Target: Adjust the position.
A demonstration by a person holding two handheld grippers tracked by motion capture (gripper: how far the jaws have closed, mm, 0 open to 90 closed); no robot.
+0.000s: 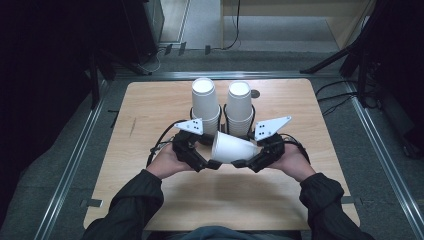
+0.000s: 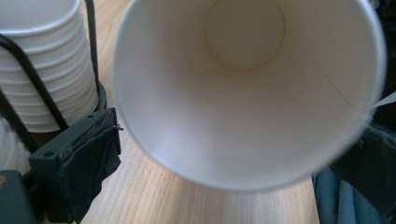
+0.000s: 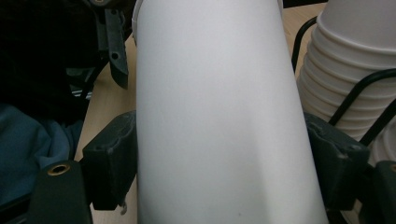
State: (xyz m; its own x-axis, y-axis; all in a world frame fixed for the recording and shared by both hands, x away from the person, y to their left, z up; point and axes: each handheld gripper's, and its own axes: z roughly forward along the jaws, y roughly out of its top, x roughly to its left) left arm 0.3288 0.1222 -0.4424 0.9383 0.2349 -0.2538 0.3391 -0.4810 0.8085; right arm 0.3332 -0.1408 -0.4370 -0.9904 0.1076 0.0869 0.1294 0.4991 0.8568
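While both hands meet near the middle of the wooden table [image 1: 150, 107], a single white paper cup [image 1: 232, 147] lies on its side in the air between them, its open mouth toward the person's left and its base toward the right. The right gripper [image 1: 240, 163] has its two black jaws pressed against opposite sides of the cup's wall, pinching it. The left gripper [image 1: 214, 164] sits at the cup's rim with its jaws set wide to either side of the mouth; whether they touch the rim I cannot tell.

Just behind the hands, two stacks of white cups [image 1: 206, 105] stand upside down in a black wire holder [image 1: 223, 112], very near the held cup, so little room is left toward the back. Bare wood lies open to the left, to the right and along the near edge, where the dark sleeves [image 1: 132, 200] come in.

From above, the cup shows as a short cone. The left gripper view looks straight into the cup's inside [image 2: 247, 88], down to the round bottom and a seam line, with the ribbed rims of a stack [image 2: 42, 79] and a wire at its left. The right gripper view gives the smooth outer wall [image 3: 215, 116] between both padded jaws, with the other stack [image 3: 355, 70] at its right.
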